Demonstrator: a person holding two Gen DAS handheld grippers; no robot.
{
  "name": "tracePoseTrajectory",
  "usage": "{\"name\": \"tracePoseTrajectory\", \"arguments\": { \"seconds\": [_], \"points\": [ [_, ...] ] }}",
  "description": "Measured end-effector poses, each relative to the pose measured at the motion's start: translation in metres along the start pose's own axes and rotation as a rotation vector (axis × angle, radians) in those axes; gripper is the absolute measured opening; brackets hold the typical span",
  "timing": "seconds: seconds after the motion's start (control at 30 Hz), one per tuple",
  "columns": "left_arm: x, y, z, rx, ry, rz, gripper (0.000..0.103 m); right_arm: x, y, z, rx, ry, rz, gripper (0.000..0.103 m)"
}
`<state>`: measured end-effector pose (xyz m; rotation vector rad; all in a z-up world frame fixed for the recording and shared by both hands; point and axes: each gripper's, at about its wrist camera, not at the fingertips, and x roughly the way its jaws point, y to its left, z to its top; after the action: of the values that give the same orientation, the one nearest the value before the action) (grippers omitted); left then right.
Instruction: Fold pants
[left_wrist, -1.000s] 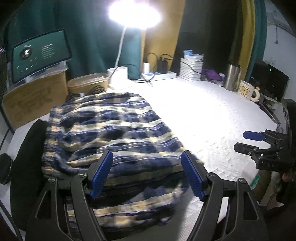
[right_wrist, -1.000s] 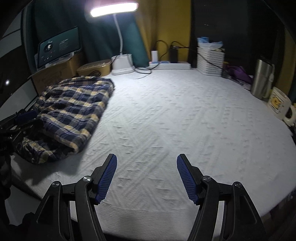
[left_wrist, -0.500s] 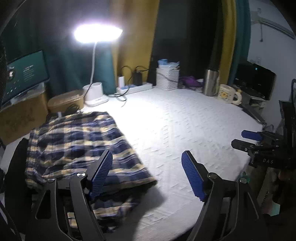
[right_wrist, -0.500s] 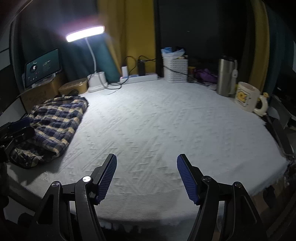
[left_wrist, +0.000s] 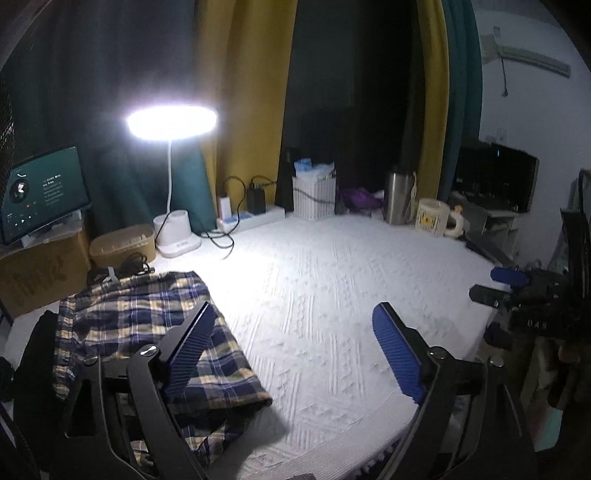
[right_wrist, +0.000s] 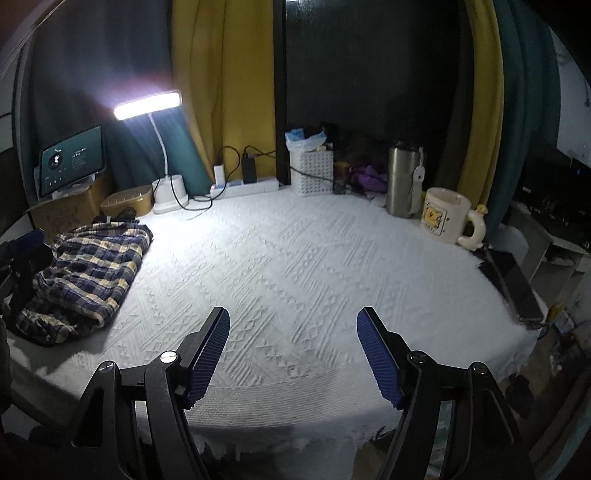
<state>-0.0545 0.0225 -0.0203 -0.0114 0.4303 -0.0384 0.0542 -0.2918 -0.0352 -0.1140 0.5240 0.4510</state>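
Status: plaid pants (left_wrist: 147, 332) lie folded in a compact bundle at the table's left end, near the desk lamp (left_wrist: 171, 122) base and a tan box (left_wrist: 122, 242); rest of the white textured cloth (right_wrist: 314, 266) is bare. My left gripper (left_wrist: 291, 354) hangs above the bundle's near edge, jaws apart and just widened, nothing btwn them. My right gripper (right_wrist: 293, 354) is over bare cloth, well apart from the pants, jaws also spread, just opened a bit more, empty. Judgement: folding looks essentially done; lower layer sticks out rumpled at the near end, so maybe a tidy-up is left.
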Motion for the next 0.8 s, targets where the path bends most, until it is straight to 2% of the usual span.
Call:
{"name": "tracePoseTrajectory", "arguments": {
  "seconds": [0.1,0.23,0.47,0.63,0.8],
  "points": [
    [-0.007,-0.004,0.005,0.005,-0.029,0.002,0.089,-0.011,-0.001,0.006,-0.007,-0.023,-0.010,0.075],
    [-0.018,-0.006,0.013,0.010,-0.058,0.000,0.090,-0.028,-0.001,0.014,-0.005,-0.061,-0.011,0.083],
    [-0.045,-0.004,0.030,0.010,-0.139,0.016,0.095,-0.047,0.007,0.027,-0.011,-0.106,-0.010,0.083],
    [-0.058,-0.001,0.039,-0.013,-0.156,0.008,0.096,-0.059,0.014,0.032,-0.016,-0.138,-0.013,0.084],
    [-0.073,0.002,0.046,-0.013,-0.202,0.037,0.097,-0.074,0.022,0.039,-0.032,-0.175,-0.020,0.084]
  ]
}}
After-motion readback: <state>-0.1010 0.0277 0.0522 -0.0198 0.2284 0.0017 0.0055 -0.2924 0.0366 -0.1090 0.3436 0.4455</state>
